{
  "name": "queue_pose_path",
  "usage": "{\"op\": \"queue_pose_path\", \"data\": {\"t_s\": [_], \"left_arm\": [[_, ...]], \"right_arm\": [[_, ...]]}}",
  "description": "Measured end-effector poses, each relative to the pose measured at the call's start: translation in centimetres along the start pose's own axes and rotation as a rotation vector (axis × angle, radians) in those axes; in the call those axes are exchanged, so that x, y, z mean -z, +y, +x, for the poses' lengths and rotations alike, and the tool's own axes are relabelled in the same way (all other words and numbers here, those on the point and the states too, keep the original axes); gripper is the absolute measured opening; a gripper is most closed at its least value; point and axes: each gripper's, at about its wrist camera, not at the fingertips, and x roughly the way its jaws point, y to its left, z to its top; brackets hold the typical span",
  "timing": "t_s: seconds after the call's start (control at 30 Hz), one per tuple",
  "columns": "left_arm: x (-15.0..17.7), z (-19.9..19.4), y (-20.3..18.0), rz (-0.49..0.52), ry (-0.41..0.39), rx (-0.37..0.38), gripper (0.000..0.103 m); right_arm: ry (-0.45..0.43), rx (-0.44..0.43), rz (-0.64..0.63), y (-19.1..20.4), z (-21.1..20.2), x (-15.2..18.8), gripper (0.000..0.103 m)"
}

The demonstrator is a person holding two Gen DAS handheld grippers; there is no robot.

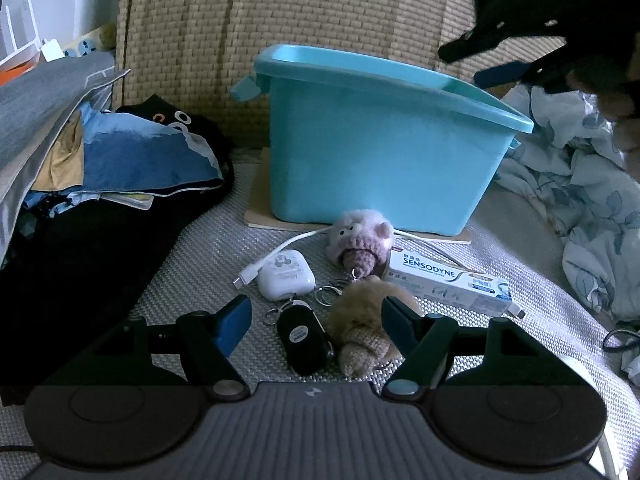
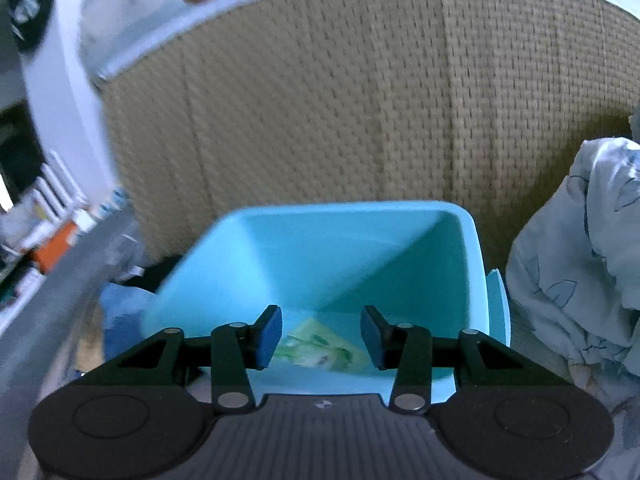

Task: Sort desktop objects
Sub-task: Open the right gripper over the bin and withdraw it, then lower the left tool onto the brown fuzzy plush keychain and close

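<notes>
A light blue plastic bin [image 1: 372,148] stands on a thin board on the woven mat. In front of it lie a pink knitted pig keychain [image 1: 358,240], a white case [image 1: 286,276] with a white cable, a black key fob [image 1: 302,338], a tan fluffy keychain [image 1: 366,326] and a Sensodyne toothpaste box [image 1: 448,280]. My left gripper [image 1: 316,320] is open, low over the key fob and tan keychain. My right gripper [image 2: 321,334] is open and empty above the bin [image 2: 360,256]; a green packet [image 2: 320,350] lies inside. The right gripper also shows in the left wrist view [image 1: 488,60].
A pile of dark and blue clothes [image 1: 100,184] lies at the left. A floral blanket [image 1: 580,200] is bunched at the right, also in the right wrist view [image 2: 580,260]. A woven backrest [image 1: 300,8] rises behind the bin.
</notes>
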Motion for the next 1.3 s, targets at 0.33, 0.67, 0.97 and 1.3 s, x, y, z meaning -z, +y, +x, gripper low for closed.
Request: {"op": "queue_pose_path", "data": {"t_s": [0.33,0.67,0.97,1.3], "left_arm": [[0.2,-0.4,-1.0,0.043,-0.02,0.046,0.075],[0.7,-1.0,-2.2,0.103,-0.025,0.05,0.075],[1.3,-1.8,-3.2,0.164,-0.069,0.043,0.075],[1.1,-1.4,-1.7,0.103,-0.052,0.005,0.075]], "right_arm": [[-0.103,-0.037,-0.009,-2.3,-7.4,4.8,0.052],[-0.047,0.013,-0.048,-5.3,-10.4,14.1,0.052],[-0.072,0.04,-0.108,-5.1,-11.7,20.2,0.052],[-0.101,-0.048,-0.121,-6.7,-12.9,23.3,0.052]]}}
